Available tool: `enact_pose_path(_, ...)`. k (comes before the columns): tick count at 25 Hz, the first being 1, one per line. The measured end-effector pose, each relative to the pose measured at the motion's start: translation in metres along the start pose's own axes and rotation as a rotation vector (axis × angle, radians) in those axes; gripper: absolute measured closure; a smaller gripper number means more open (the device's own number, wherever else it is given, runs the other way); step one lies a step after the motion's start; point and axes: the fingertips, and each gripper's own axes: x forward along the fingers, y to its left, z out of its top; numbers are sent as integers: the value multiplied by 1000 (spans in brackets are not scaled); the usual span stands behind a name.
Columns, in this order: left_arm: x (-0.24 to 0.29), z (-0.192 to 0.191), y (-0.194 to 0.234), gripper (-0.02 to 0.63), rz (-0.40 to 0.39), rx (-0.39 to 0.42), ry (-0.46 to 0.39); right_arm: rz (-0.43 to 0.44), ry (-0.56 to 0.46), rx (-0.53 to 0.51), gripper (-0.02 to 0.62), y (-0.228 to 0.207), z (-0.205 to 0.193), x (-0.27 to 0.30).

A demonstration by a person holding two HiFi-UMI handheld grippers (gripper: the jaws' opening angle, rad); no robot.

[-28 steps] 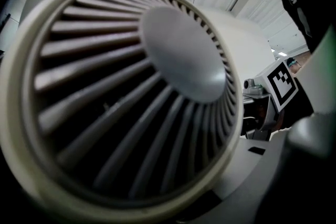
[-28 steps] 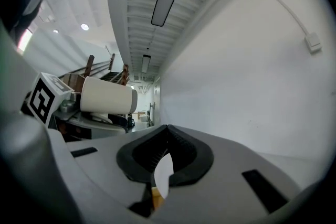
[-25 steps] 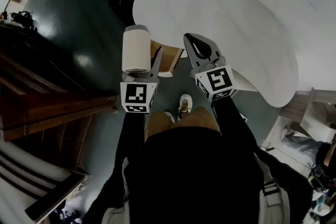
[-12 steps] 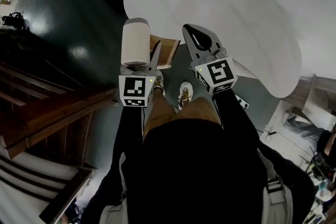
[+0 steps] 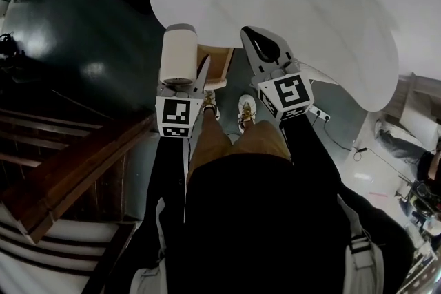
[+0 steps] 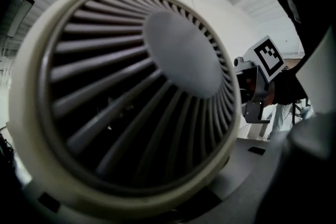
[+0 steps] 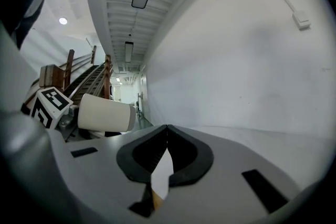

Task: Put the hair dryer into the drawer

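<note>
Left gripper point(image 5: 187, 79) grips hair dryer point(image 5: 178, 51) at frame ctr-left, beside apparently open wooden drawer point(image 5: 219, 64) under white table point(image 5: 296, 3), prob. ready for lowering in; right gripper point(image 5: 264, 51) closed, empty.

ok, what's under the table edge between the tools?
A wooden drawer sticks out from under the white table; that table and the hair dryer cover most of it.
</note>
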Motion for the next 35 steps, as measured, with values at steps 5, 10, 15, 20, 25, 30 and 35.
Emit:
enact_pose_path(5,2,-23,5,393,-90,84,58,-31,23,20,569,7,-10,15)
enact_pose_path(10,9,-60,2,393,-179,214,199,-65,53,47,570,7,-22,20)
enact_pose_path(15,13,-96,-7,393,-279,330,300,-98,81,63,569,3,-35,22)
enact_pose_path(20,11,-126,-13,393,-381,444,392,-127,100,73,569,-1,-44,22)
enact_pose_path(25,15,-155,-19,393,-483,560,475,-149,118,79,569,-9,-51,22)
enact_pose_path(30,16,-178,-27,393,-570,660,540,-180,131,83,570,-19,-56,18)
enact_pose_path(35,26,-201,-28,393,-604,710,605,-201,147,81,569,-28,-62,15)
